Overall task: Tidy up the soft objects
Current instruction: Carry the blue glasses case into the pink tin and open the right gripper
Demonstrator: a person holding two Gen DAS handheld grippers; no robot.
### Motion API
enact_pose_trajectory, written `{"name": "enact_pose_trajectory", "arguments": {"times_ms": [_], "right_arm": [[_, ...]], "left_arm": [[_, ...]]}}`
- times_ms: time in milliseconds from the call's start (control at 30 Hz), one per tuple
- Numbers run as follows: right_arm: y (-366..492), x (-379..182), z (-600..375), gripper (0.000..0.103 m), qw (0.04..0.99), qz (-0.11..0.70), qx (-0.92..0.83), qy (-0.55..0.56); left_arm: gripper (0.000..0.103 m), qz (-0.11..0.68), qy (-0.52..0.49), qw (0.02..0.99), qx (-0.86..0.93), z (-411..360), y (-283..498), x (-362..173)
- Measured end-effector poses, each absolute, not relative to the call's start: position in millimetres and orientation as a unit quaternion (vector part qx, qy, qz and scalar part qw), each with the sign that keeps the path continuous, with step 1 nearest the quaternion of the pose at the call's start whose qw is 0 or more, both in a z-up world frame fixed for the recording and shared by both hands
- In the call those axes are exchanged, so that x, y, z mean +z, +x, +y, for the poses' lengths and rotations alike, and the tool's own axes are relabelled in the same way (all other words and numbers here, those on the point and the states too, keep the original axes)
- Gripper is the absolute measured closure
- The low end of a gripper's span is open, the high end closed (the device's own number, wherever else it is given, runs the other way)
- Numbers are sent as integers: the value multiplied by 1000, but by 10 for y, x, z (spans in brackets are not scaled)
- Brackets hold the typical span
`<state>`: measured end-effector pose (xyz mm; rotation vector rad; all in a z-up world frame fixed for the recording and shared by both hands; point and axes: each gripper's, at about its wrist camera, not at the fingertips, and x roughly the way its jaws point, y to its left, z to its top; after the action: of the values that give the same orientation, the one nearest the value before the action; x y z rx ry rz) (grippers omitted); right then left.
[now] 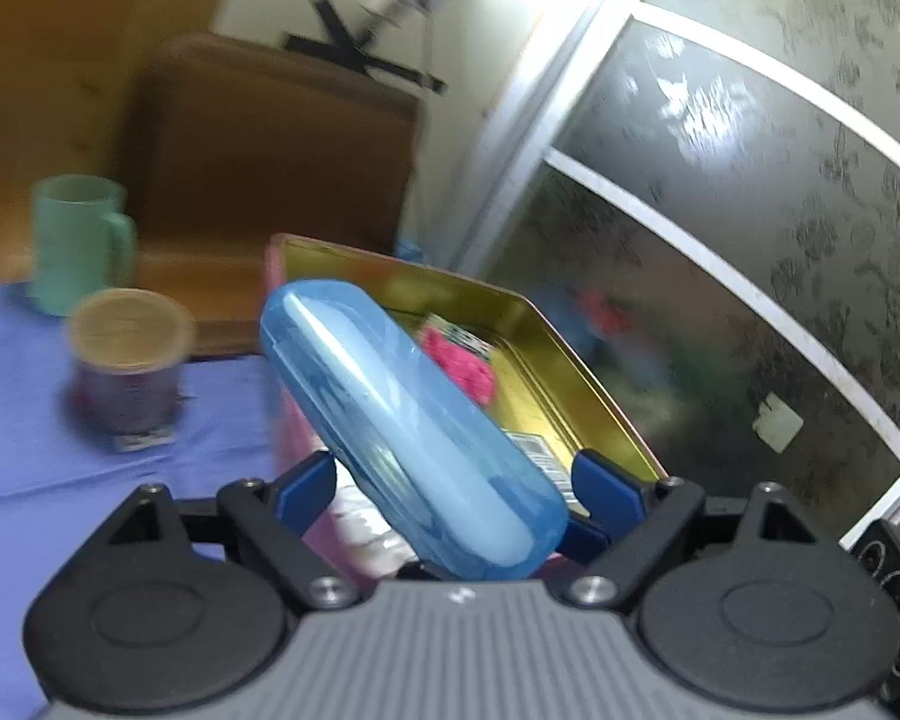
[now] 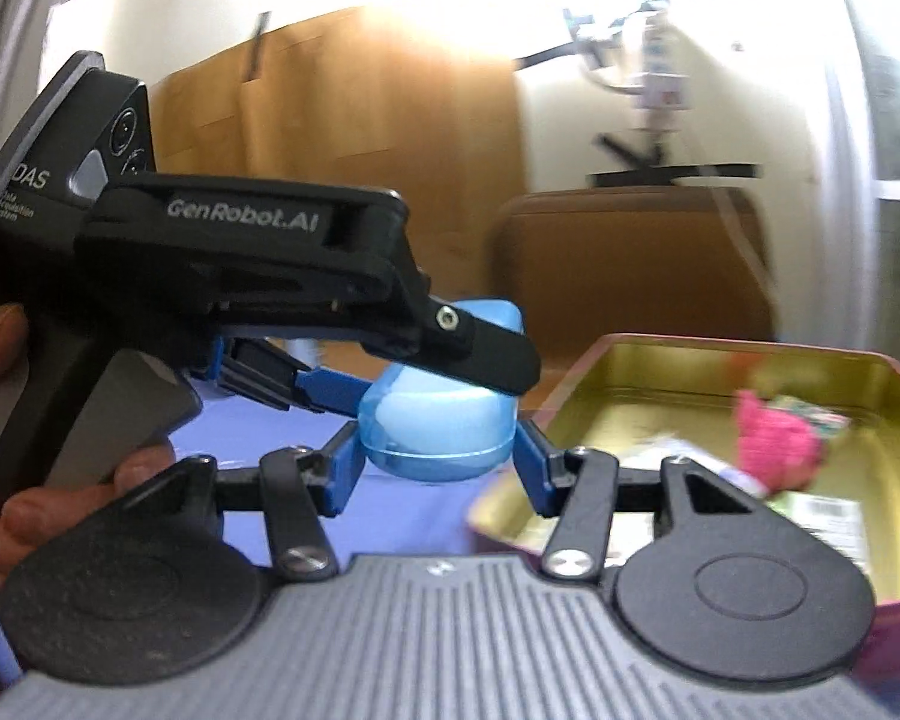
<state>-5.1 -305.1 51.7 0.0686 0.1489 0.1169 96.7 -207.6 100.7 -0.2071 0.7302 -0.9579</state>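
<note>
Blue plastic case (image 1: 408,426), long and rounded, sits lifted above the purple tablecloth (image 1: 42,420) with both our grippers on it. From our left wrist view it runs slantwise, its near end low between the blue pads of our left gripper (image 1: 453,483); the pads stand fairly wide on either side, and through the blur we cannot tell whether they press its sides. From our right wrist view, our right gripper (image 2: 438,456) has its two blue pads closed against the flanks of the case's rounded end, holding it. Our left gripper (image 2: 444,363) enters that view from the left, one black finger lying over the top of the case, a hand (image 2: 60,498) wrapped around its handle.

Just beyond and to the right of the case stands an open tin (image 1: 576,360) with a gold inside and pink outer wall. In it lie a pink knitted piece (image 1: 459,360) and some small packets (image 2: 822,510), too blurred to name. Further left on the cloth we see a jar with a tan lid (image 1: 129,354) and, behind it, a green mug (image 1: 78,240). A brown chair back (image 1: 270,168) stands behind the table, a patterned glass panel (image 1: 750,210) to the right.
</note>
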Motion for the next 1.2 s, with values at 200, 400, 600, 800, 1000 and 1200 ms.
{"name": "enact_pose_trajectory", "arguments": {"times_ms": [200,400,600,800,1000,1200], "right_arm": [[60,358,-3345,46,997,64,-46,-5],[85,165,-3620,45,993,75,-88,35],[-45,184,-3636,45,992,62,-90,55],[-149,205,-3585,45,991,61,-92,73],[-310,242,-3613,31,984,60,-92,140],[-432,289,-3552,15,973,59,-79,209]], "left_arm": [[11,341,-41,835,-431,-2698,1195,825],[11,344,-39,841,-415,-2596,1160,744],[9,331,-33,851,-406,-2428,1022,814],[3,309,-6,874,-376,-2179,792,914],[0,306,7,894,-327,-1837,628,921],[0,320,9,904,-284,-1557,546,844]]}}
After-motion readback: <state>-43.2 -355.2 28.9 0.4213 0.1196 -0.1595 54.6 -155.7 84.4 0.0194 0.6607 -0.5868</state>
